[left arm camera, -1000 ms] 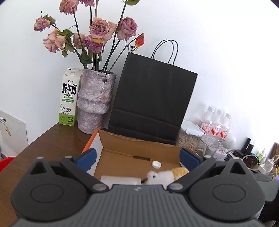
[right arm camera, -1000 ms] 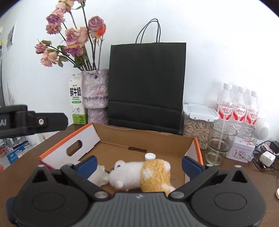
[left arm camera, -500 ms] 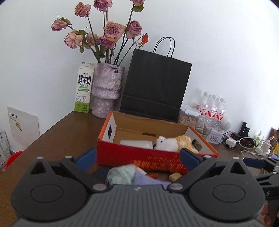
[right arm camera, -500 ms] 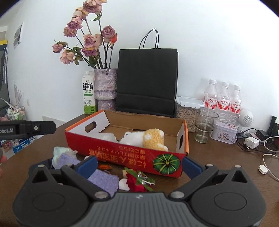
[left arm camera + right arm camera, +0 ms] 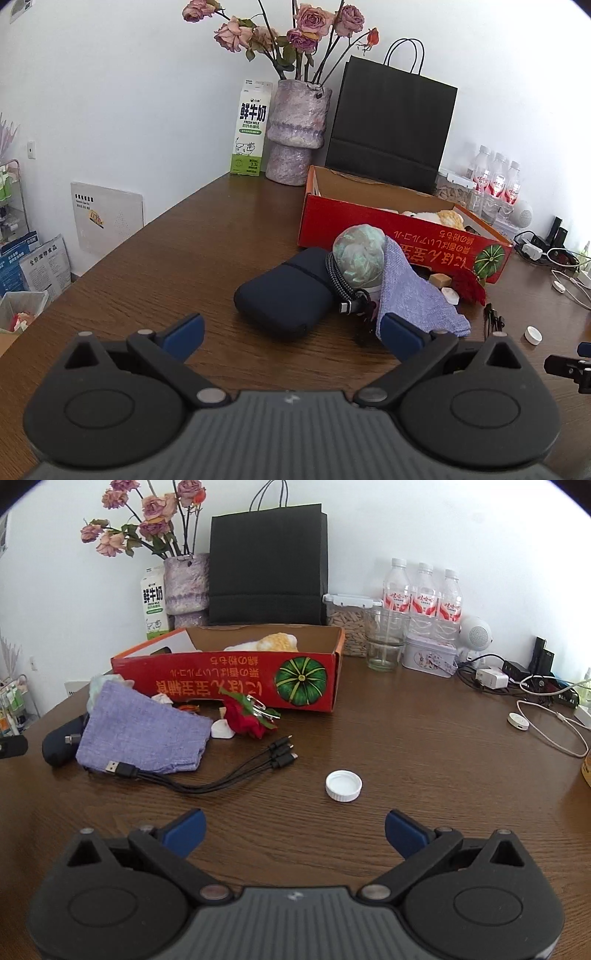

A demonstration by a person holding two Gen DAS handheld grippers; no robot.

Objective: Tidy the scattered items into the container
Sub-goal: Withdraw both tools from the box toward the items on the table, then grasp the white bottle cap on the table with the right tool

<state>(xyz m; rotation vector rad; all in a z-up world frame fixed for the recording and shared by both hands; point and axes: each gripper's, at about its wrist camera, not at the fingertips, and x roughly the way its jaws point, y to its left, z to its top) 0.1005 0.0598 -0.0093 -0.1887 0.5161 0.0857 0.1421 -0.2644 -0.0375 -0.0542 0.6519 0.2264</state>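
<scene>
A red cardboard box (image 5: 402,236) (image 5: 236,681) sits on the brown table with a plush toy (image 5: 275,642) inside. In front of it lie a navy pouch (image 5: 284,295), a purple cloth (image 5: 417,295) (image 5: 144,731), a pale green bundle (image 5: 358,254), a red flower (image 5: 245,718), a black multi-plug cable (image 5: 221,775) and a white cap (image 5: 343,784). My left gripper (image 5: 291,334) is open and empty, just short of the pouch. My right gripper (image 5: 293,829) is open and empty, just short of the cap.
At the back stand a vase of dried roses (image 5: 297,133), a milk carton (image 5: 251,129), a black paper bag (image 5: 267,565), water bottles (image 5: 423,590), a glass (image 5: 386,638) and a tin (image 5: 428,655). Chargers and cables (image 5: 535,686) lie at the right.
Both grippers have pulled back and away from the box, empty. The items in front of the box have come into view on the table.
</scene>
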